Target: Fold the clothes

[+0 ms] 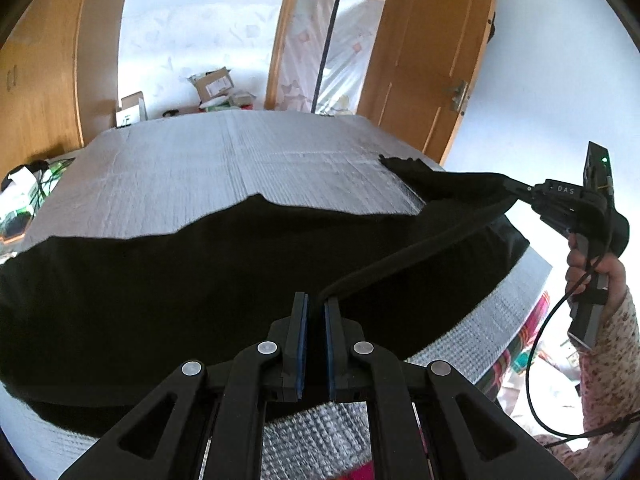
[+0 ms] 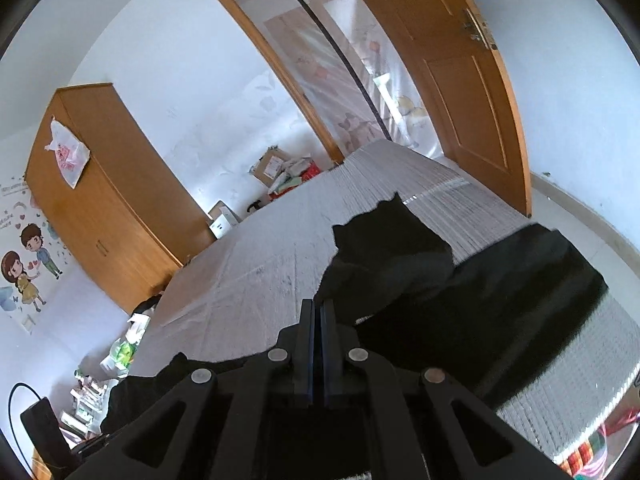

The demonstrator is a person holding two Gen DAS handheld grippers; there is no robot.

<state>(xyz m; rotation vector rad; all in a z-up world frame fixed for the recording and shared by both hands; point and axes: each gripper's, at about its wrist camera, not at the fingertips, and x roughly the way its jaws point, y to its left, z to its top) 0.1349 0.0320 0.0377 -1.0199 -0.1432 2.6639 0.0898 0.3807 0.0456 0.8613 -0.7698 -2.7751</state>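
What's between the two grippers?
A taut edge of the black garment, running from left gripper to right gripper; shown in left wrist view.

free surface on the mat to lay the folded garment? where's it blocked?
Bare room: far half of the silver mat, between the black garment and the far edge by the doorway. A thin strip shows at the near right corner. Crowded: near half, covered by the garment, with left tool and right tool both clamped on its raised edge.

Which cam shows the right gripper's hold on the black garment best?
Left wrist view: it shows the right gripper from the side, shut on the black garment, pulling an edge taut. Right wrist view shows only its own closed fingers with fabric bunched ahead.
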